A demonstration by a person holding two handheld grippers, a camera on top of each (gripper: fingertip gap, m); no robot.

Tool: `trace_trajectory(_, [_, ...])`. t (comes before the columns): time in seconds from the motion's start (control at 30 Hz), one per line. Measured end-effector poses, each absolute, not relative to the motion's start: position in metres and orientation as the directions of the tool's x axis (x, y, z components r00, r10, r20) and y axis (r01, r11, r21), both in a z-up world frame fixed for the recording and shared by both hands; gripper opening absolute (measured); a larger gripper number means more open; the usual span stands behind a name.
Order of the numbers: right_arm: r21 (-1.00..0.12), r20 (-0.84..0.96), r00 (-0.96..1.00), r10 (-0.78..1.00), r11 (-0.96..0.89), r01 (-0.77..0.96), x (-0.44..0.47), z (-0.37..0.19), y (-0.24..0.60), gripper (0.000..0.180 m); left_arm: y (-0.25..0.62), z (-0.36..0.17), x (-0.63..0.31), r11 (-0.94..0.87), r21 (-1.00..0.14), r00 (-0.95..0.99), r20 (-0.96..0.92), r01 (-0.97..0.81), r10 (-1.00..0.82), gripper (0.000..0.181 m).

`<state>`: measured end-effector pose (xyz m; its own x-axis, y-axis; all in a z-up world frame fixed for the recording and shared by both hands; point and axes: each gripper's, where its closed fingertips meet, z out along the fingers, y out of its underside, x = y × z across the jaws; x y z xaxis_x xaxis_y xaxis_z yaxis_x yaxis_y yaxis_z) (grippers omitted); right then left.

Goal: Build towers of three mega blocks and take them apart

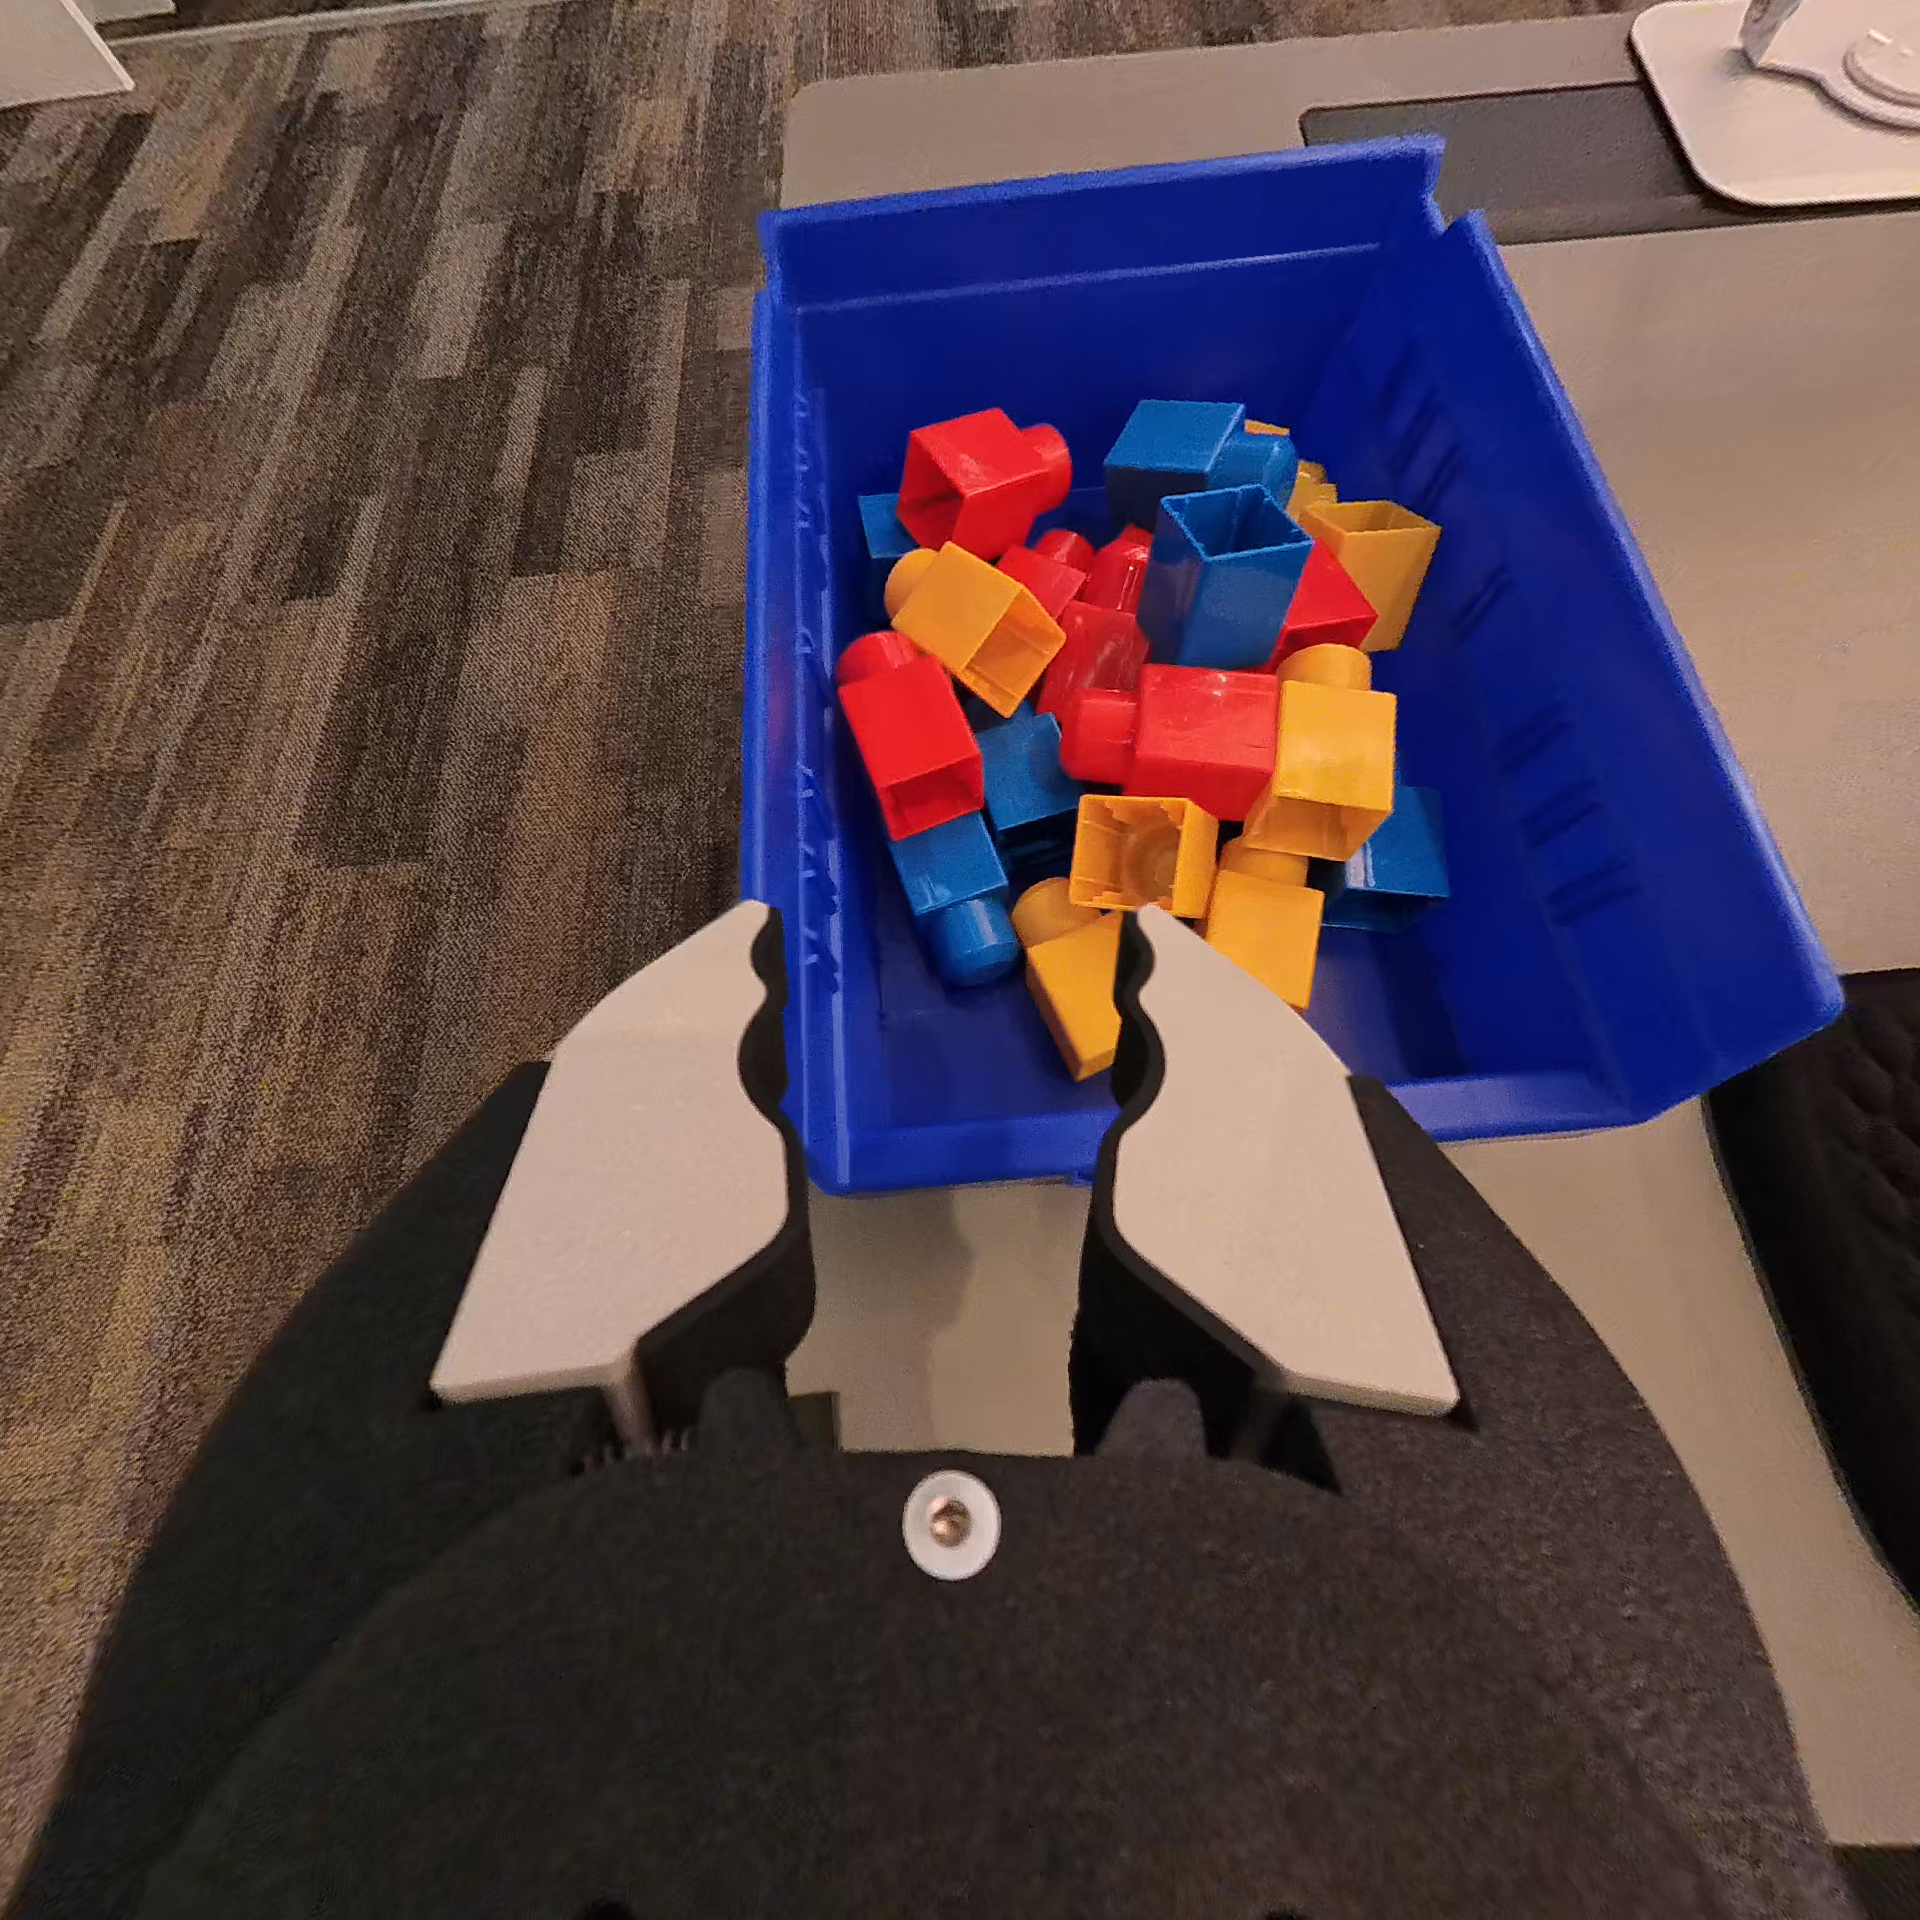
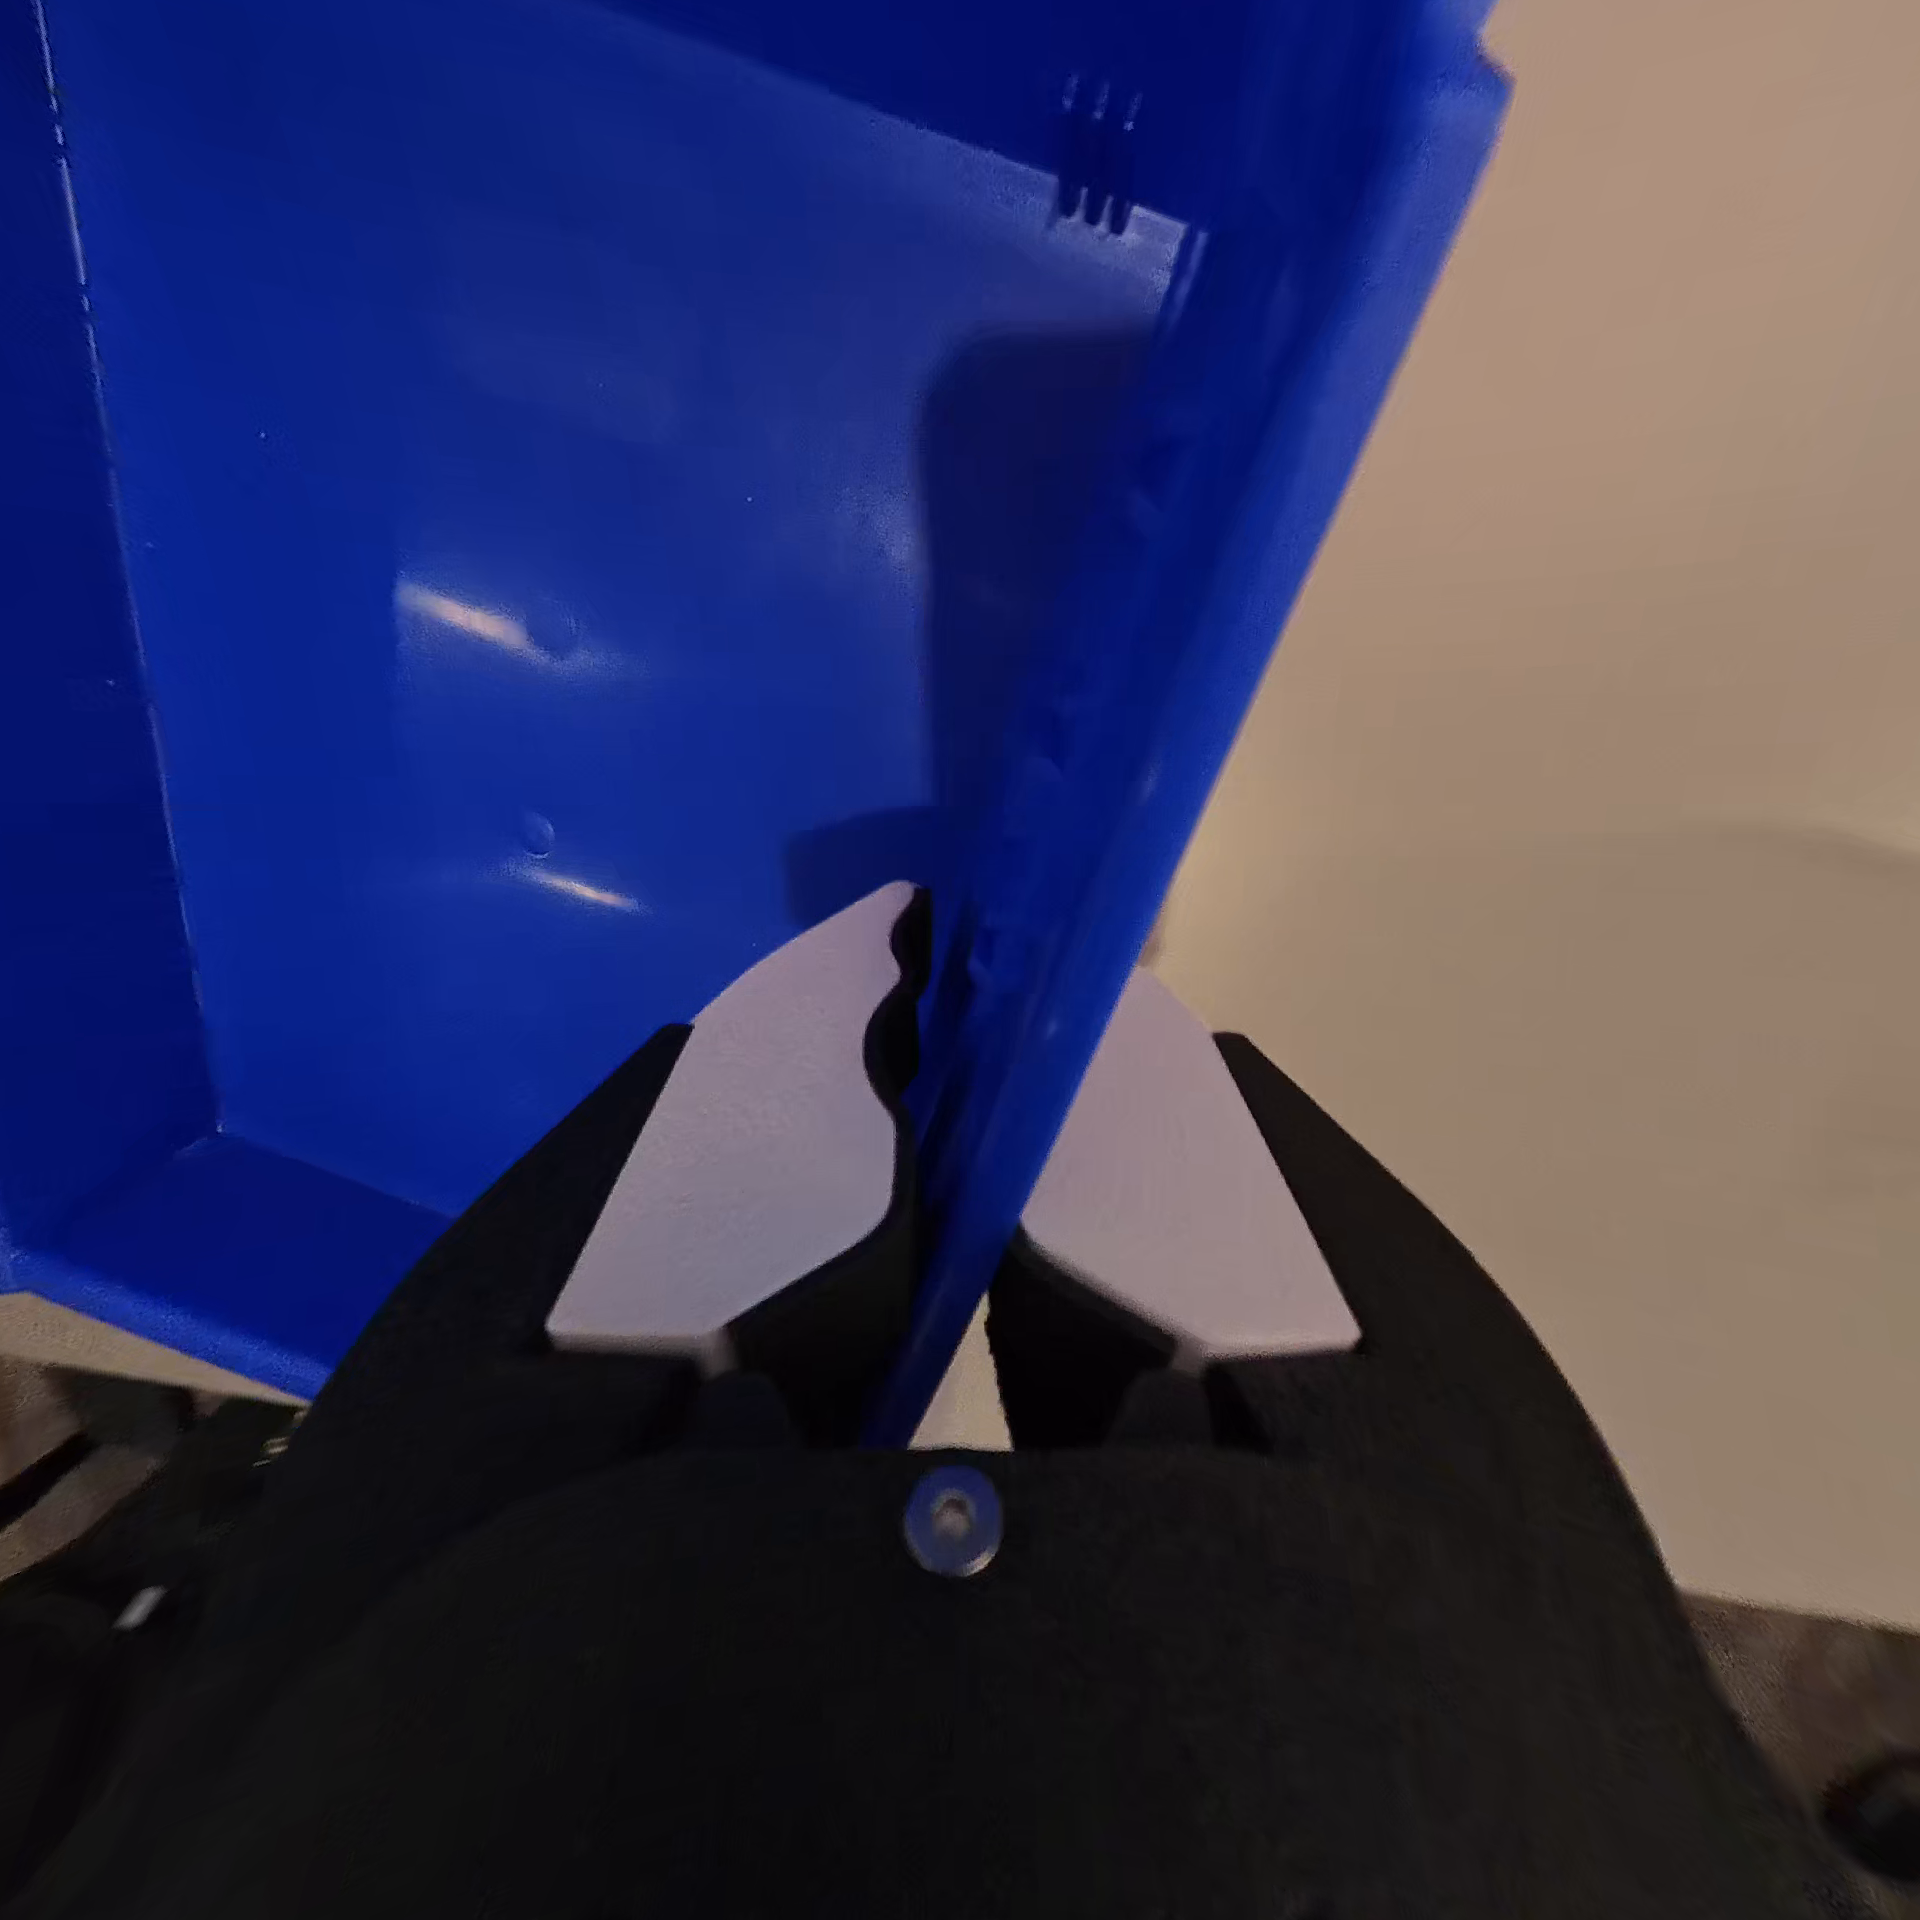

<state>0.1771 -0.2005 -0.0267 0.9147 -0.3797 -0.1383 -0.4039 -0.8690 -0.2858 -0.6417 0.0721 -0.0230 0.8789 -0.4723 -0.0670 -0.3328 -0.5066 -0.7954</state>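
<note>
the left gripper [image 1: 943,925], its fingers spread apart, hovers over the near end of a blue bin [image 1: 1558,644] on a grey table [image 1: 1714,416], with red, yellow and blue mega blocks [image 1: 1132,707] jumbled inside.

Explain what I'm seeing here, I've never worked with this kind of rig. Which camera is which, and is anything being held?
There is no robot arm: a person carries a two-finger gripper in each hand, and each has a camera looking forward along its fingers.

The left wrist view shows the left gripper, open and empty, hovering at the near end of a blue bin on a grey table. In the bin lies a loose pile of red, yellow and blue mega blocks; none look stacked into a tower. Patterned carpet lies to the left.

The right wrist view sits very close. The right gripper is shut on a wall of a blue bin, one finger inside, one outside. No blocks show there; whether it is the same bin I cannot tell.
</note>
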Motion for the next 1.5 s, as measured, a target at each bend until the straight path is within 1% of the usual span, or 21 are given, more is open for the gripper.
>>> trace_trajectory(0.1, [-0.225,-0.044,0.906,-0.422,-0.879,-0.42,0.231,-0.045,-0.246,0.009,0.069,-0.022,-0.634,-0.512,-0.781,0.875,-0.088,-0.358,-0.477,0.06])
trace_trajectory(0.17, [-0.178,-0.025,0.899,-0.437,-0.883,-0.434,0.254,-0.061,-0.27,0.009,0.067,-0.022,-0.627,-0.511,-0.773,0.871,-0.108,-0.376,-0.479,0.06])
trace_trajectory(0.33, [-0.145,-0.075,0.895,-0.439,-0.883,-0.446,0.289,-0.095,-0.298,0.009,0.066,-0.022,-0.607,-0.514,-0.754,0.864,-0.14,-0.409,-0.484,0.061])
trace_trajectory(0.5, [-0.116,-0.098,0.929,-0.358,-0.923,-0.368,0.313,-0.108,-0.311,0.009,0.068,-0.016,-0.586,-0.526,-0.755,0.867,-0.112,-0.392,-0.485,0.063])
trace_trajectory(0.57, [-0.125,-0.11,0.938,-0.327,-0.932,-0.34,0.323,-0.112,-0.313,0.009,0.069,-0.012,-0.583,-0.524,-0.763,0.874,-0.108,-0.379,-0.474,0.062])
trace_trajectory(0.8, [-0.127,-0.154,0.928,-0.338,-0.925,-0.358,0.352,-0.135,-0.32,0.009,0.065,0.001,-0.579,-0.547,-0.75,0.889,-0.12,-0.373,-0.441,0.063])
trace_trajectory(0.93, [-0.129,-0.19,0.933,-0.306,-0.934,-0.333,0.357,-0.142,-0.321,0.008,0.061,0.009,-0.578,-0.552,-0.746,0.895,-0.129,-0.371,-0.427,0.062])
trace_trajectory(1.1, [-0.143,-0.189,0.949,-0.253,-0.949,-0.282,0.359,-0.142,-0.32,0.01,0.058,0.016,-0.575,-0.548,-0.746,0.895,-0.142,-0.378,-0.424,0.063])
trace_trajectory(1.17, [-0.16,-0.202,0.952,-0.232,-0.951,-0.265,0.357,-0.142,-0.319,0.015,0.058,0.018,-0.571,-0.543,-0.757,0.896,-0.124,-0.363,-0.426,0.063])
trace_trajectory(1.23, [-0.18,-0.234,0.942,-0.241,-0.941,-0.285,0.355,-0.14,-0.317,0.02,0.057,0.017,-0.568,-0.547,-0.76,0.898,-0.108,-0.352,-0.427,0.065])
trace_trajectory(1.3, [-0.243,-0.234,0.943,-0.237,-0.925,-0.292,0.358,-0.134,-0.313,0.024,0.056,0.016,-0.566,-0.548,-0.76,0.898,-0.103,-0.348,-0.428,0.069])
trace_trajectory(1.33, [-0.282,-0.223,0.945,-0.238,-0.913,-0.296,0.361,-0.129,-0.311,0.023,0.055,0.016,-0.566,-0.547,-0.761,0.898,-0.102,-0.347,-0.428,0.07])
trace_trajectory(1.43, [-0.483,-0.193,0.951,-0.24,-0.821,-0.305,0.369,-0.098,-0.303,0.027,0.054,0.02,-0.567,-0.537,-0.772,0.899,-0.1,-0.341,-0.426,0.072])
trace_trajectory(1.5, [-0.626,-0.177,0.954,-0.243,-0.72,-0.3,0.372,-0.067,-0.304,0.029,0.052,0.026,-0.573,-0.522,-0.789,0.905,-0.097,-0.324,-0.414,0.072])
